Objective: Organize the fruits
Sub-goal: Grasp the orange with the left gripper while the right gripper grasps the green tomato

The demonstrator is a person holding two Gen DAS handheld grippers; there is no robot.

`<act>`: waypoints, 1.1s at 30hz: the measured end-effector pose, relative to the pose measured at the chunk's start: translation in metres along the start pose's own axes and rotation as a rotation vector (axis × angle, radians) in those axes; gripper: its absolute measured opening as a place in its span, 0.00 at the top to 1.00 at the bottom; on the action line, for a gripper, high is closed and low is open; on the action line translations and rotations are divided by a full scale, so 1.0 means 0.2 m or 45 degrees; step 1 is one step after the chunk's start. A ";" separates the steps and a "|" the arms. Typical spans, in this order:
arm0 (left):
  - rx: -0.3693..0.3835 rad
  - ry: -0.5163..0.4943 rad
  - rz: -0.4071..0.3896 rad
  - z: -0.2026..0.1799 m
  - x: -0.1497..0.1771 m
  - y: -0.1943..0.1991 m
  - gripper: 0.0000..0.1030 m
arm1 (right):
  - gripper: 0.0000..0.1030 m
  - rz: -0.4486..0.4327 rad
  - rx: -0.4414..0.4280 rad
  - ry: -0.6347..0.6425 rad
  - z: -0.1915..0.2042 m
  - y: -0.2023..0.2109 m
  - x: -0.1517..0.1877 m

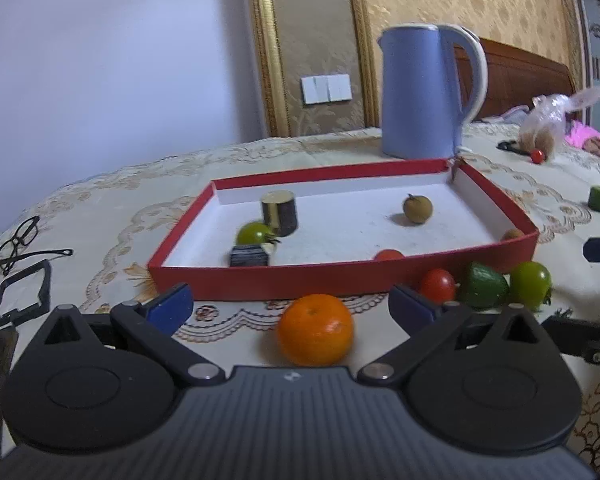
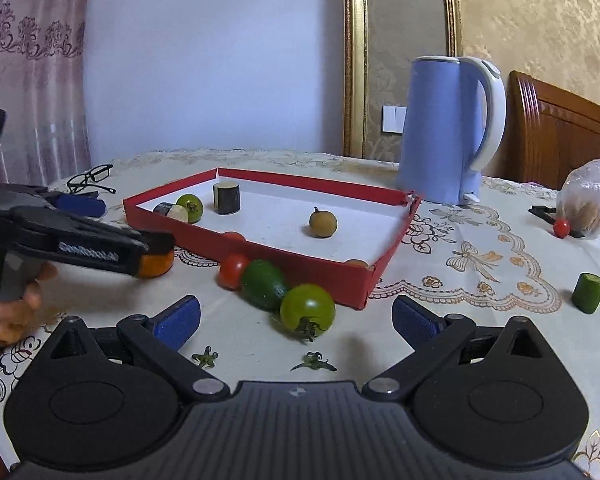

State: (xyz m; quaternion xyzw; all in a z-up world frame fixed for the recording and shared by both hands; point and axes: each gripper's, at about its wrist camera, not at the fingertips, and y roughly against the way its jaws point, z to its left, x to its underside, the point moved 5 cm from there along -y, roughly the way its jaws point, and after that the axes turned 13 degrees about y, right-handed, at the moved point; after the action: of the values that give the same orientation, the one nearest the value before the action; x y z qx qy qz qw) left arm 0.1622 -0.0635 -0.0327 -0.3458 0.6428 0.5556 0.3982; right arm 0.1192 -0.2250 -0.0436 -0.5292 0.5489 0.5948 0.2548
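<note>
Left gripper (image 1: 290, 307), jaws wide, straddles the mandarin (image 1: 315, 330) just outside the red tray's (image 1: 260, 280) near wall; contact apparently absent. Right gripper (image 2: 296, 318) likewise wide, empty.

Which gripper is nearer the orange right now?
Left. The left gripper is open with the orange between its fingers. The right gripper is open farther off, facing the green tomato.
</note>
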 end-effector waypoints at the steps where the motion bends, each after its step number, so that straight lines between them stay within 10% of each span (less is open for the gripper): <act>1: 0.008 -0.007 0.010 -0.01 0.00 0.00 0.04 | 0.00 -0.004 -0.008 -0.011 -0.01 0.00 0.00; 8: 0.025 0.001 0.170 -0.02 0.04 -0.11 0.60 | 0.00 -0.017 -0.057 -0.118 -0.06 0.01 0.01; 31: 0.007 0.346 0.050 0.20 -0.02 -0.03 0.60 | 0.01 0.085 0.023 0.063 -0.02 -0.06 -0.03; 33: 0.006 0.349 0.055 0.21 -0.01 -0.04 0.60 | 0.13 0.096 -0.008 0.080 -0.02 -0.07 -0.03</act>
State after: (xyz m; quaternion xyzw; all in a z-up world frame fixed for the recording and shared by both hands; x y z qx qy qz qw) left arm 0.1751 -0.0237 -0.0361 -0.4037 0.6999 0.5099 0.2955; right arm 0.1342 -0.2228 -0.0434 -0.5274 0.5743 0.5887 0.2131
